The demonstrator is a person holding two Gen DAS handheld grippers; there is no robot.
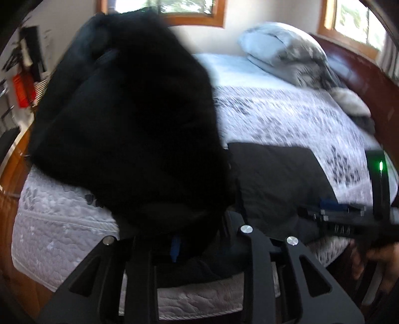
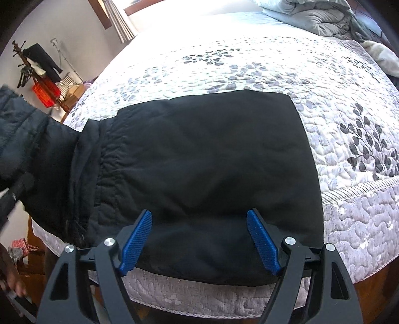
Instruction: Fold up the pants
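Observation:
Black pants [image 2: 204, 159] lie on the quilted bed, their right part folded flat near the front edge. My left gripper [image 1: 175, 249] is shut on the pants' left end [image 1: 129, 119] and holds it lifted, so the cloth hangs in front of the camera. That lifted end shows at the left edge of the right wrist view [image 2: 27, 134]. My right gripper [image 2: 199, 241] is open and empty, its blue pads [image 2: 136, 241] spread just above the flat part at the bed's front edge. It also shows in the left wrist view [image 1: 331, 211].
The bed [image 2: 349, 224] has a white floral quilt. A grey pillow [image 1: 281, 49] and a bunched blanket [image 2: 319, 17] lie at the head. A wooden bed frame [image 1: 361, 72] runs along the right. A coat rack with clothes [image 2: 40, 72] stands at far left.

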